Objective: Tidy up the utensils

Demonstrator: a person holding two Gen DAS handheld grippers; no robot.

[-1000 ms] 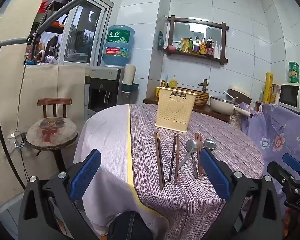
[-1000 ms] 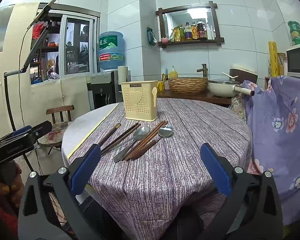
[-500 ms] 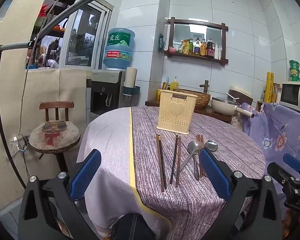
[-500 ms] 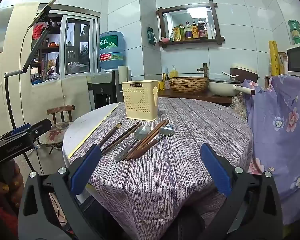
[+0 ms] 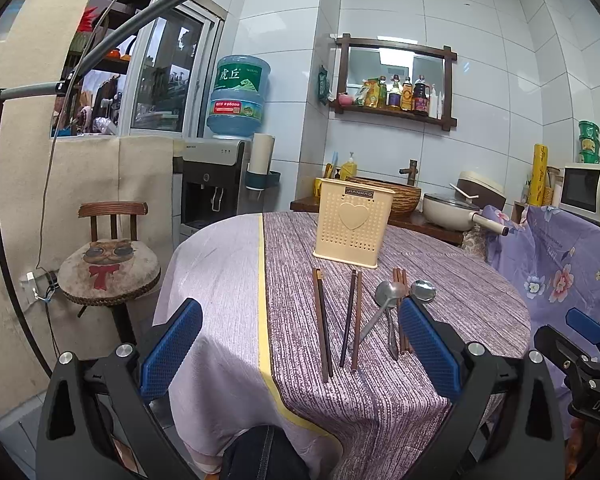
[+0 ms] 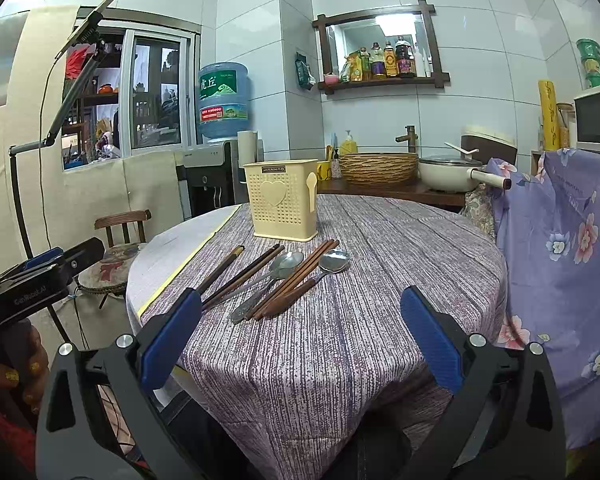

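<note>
- Kitchen table (image 6: 380, 320), cloth-covered: holder (image 6: 282, 200) near its far edge, chopsticks (image 5: 322, 320) and spoons (image 6: 288, 264) before it.
- We hold left gripper (image 5: 300, 344) and right gripper (image 6: 300, 332) spread, empty.

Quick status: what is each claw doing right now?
Left claw: open, holding nothing.
Right claw: open, holding nothing.

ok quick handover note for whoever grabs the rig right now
Left gripper: open, empty, short of the table edge. Right gripper: open, empty, also short of it.
Cream utensil holder stands upright on the tablecloth. In front of it lie three pairs of chopsticks and two spoons.
Done: nothing is visibly in the holder.
Left: every utensil still needs to go into it.
</note>
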